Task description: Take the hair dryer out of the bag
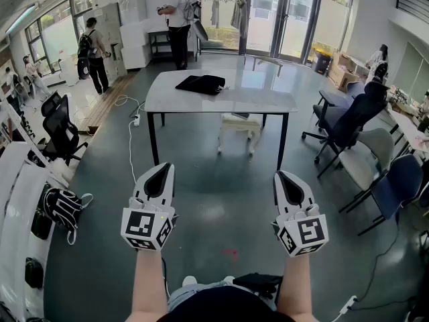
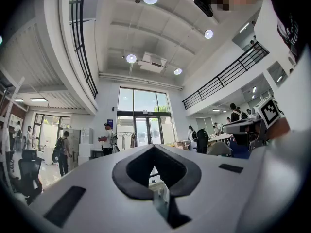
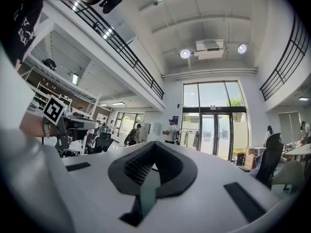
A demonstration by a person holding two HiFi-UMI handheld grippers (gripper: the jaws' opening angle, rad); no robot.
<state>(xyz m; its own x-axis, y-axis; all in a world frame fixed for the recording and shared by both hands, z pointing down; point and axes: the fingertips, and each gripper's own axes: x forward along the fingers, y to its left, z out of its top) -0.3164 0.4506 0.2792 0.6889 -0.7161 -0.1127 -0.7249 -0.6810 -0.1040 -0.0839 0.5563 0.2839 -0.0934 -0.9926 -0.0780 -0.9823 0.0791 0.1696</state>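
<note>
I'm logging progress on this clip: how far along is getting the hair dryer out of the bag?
Done: nothing; the black bag lies on the table across the floor, no hair dryer showing. In hand: nothing; the left gripper and right gripper are both shut and empty. Remaining: walk over, reach into the bag, lift the dryer out.

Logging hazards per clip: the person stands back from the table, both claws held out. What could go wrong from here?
1. A white cable trails over the floor by the left legs of the table; a foot could catch it on the approach.
2. The black bag lies toward the table's far side, so the reach may be long.
3. The left claw and right claw are shut and empty; they would need to open before any grasp.
</note>
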